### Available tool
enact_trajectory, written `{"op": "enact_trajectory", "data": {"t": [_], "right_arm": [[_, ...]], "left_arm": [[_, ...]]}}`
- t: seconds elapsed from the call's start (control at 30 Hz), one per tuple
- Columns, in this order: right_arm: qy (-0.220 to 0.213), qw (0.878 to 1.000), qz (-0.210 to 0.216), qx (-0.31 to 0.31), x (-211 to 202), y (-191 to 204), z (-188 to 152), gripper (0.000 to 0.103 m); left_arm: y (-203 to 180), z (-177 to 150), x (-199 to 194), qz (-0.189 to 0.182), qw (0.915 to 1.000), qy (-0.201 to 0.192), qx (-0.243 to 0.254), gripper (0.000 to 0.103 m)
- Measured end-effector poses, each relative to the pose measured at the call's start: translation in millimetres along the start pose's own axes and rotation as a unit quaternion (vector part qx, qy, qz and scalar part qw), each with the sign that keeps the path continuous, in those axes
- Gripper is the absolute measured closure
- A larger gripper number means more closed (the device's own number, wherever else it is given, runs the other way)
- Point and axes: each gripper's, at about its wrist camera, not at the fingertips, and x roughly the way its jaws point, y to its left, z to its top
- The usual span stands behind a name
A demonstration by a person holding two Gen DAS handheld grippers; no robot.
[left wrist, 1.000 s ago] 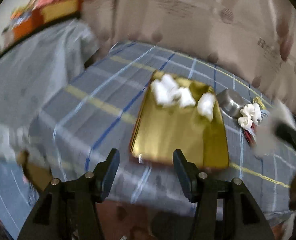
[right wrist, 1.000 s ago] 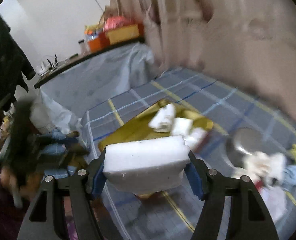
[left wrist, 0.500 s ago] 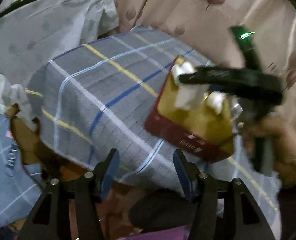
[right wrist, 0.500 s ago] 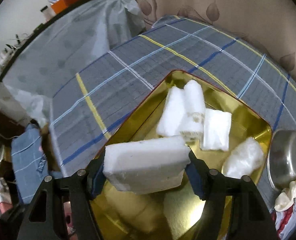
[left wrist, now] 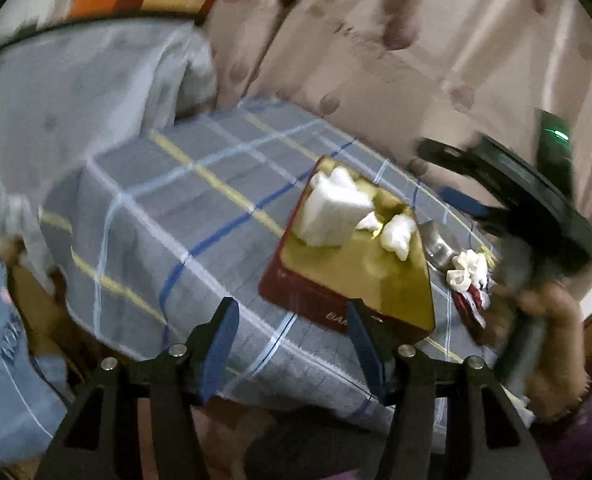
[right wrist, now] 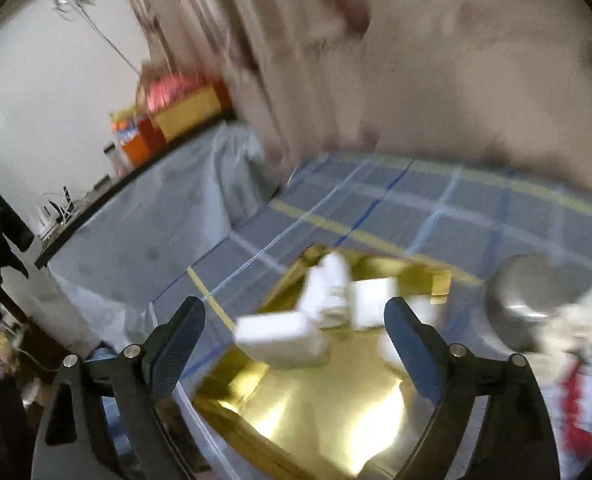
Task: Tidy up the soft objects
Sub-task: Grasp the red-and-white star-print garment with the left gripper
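Note:
A gold tray with red sides (left wrist: 392, 284) (right wrist: 336, 408) sits on the checked table. It holds several white soft pieces. A large white foam block (left wrist: 330, 210) (right wrist: 282, 338) lies in it at its left side, next to smaller white pieces (left wrist: 396, 232) (right wrist: 370, 300). My right gripper (right wrist: 296, 320) is open and empty, just above the tray's near part. My left gripper (left wrist: 292, 316) is open and empty at the table's front edge, before the tray. The right gripper's body (left wrist: 516, 196) shows at the right in the left wrist view.
A steel bowl (left wrist: 440, 240) (right wrist: 524, 292) stands right of the tray. White and red cloth pieces (left wrist: 470, 274) (right wrist: 580, 332) lie beside the bowl. A curtain hangs behind the table. A covered counter with boxes (right wrist: 184, 116) stands at the left.
My right gripper opened and let go of the white foam block, which now lies in the tray. The right gripper pulled back and up. My left gripper shifted slightly.

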Motion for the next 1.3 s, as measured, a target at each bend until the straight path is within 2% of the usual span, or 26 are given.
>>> {"op": "enact_trajectory", "data": {"t": [0.1, 0.17, 0.23, 0.3, 0.4, 0.47, 0.57, 0.63, 0.73, 0.83, 0.9, 0.97, 1.17, 1.3], "right_arm": [[-0.043, 0.996, -0.070, -0.023, -68.7, -27.7, -39.2, 0.002], [-0.050, 0.987, -0.149, -0.020, -116.0, -64.7, -76.7, 0.002], [-0.030, 0.976, -0.215, -0.021, -142.8, -97.1, -103.9, 0.001], [0.005, 0.955, -0.296, -0.015, -164.8, -138.6, -129.7, 0.001], [0.028, 0.936, -0.350, 0.040, -195.5, -200.9, -157.4, 0.001], [0.031, 0.926, -0.371, 0.068, -206.7, -226.4, -168.3, 0.001], [0.020, 0.920, -0.376, 0.111, -218.1, -251.0, -183.1, 0.001], [0.016, 0.922, -0.363, 0.133, -219.2, -257.0, -191.2, 0.001], [0.006, 0.928, -0.351, 0.126, -216.4, -252.7, -188.3, 0.002], [0.015, 0.934, -0.339, 0.109, -211.1, -250.9, -190.5, 0.002], [0.009, 0.938, -0.330, 0.101, -212.5, -249.7, -191.9, 0.002], [0.003, 0.942, -0.319, 0.104, -215.0, -252.4, -193.6, 0.002], [-0.020, 0.946, -0.292, 0.139, -224.6, -263.5, -195.7, 0.002], [-0.022, 0.948, -0.283, 0.140, -224.4, -263.2, -195.0, 0.002]], "left_arm": [[-15.2, -6.7, -10.5, 0.002, 0.9993, -0.017, 0.034, 0.046], [-28.1, -11.1, -9.5, -0.004, 0.9977, -0.012, 0.067, 0.046], [-46.0, -18.4, -8.9, -0.002, 0.9948, -0.007, 0.102, 0.046], [-64.2, -25.8, -6.8, -0.016, 0.9908, 0.005, 0.134, 0.046], [-99.2, -35.7, 6.7, -0.016, 0.9817, 0.041, 0.185, 0.046], [-124.4, -38.8, 20.1, -0.039, 0.9757, 0.068, 0.205, 0.046], [-155.9, -38.0, 41.8, -0.084, 0.9687, 0.110, 0.206, 0.046], [-180.2, -36.8, 55.7, -0.102, 0.9646, 0.122, 0.211, 0.046], [-214.0, -31.1, 80.8, -0.125, 0.9570, 0.144, 0.218, 0.046], [-232.6, -25.3, 114.5, -0.161, 0.9507, 0.194, 0.180, 0.046], [-239.6, -21.2, 133.1, -0.173, 0.9498, 0.216, 0.146, 0.046], [-245.9, -18.9, 152.9, -0.196, 0.9443, 0.238, 0.115, 0.046], [-261.9, -19.9, 204.2, -0.192, 0.9367, 0.287, 0.059, 0.046], [-268.9, -24.7, 225.2, -0.173, 0.9361, 0.302, 0.052, 0.046]]}}
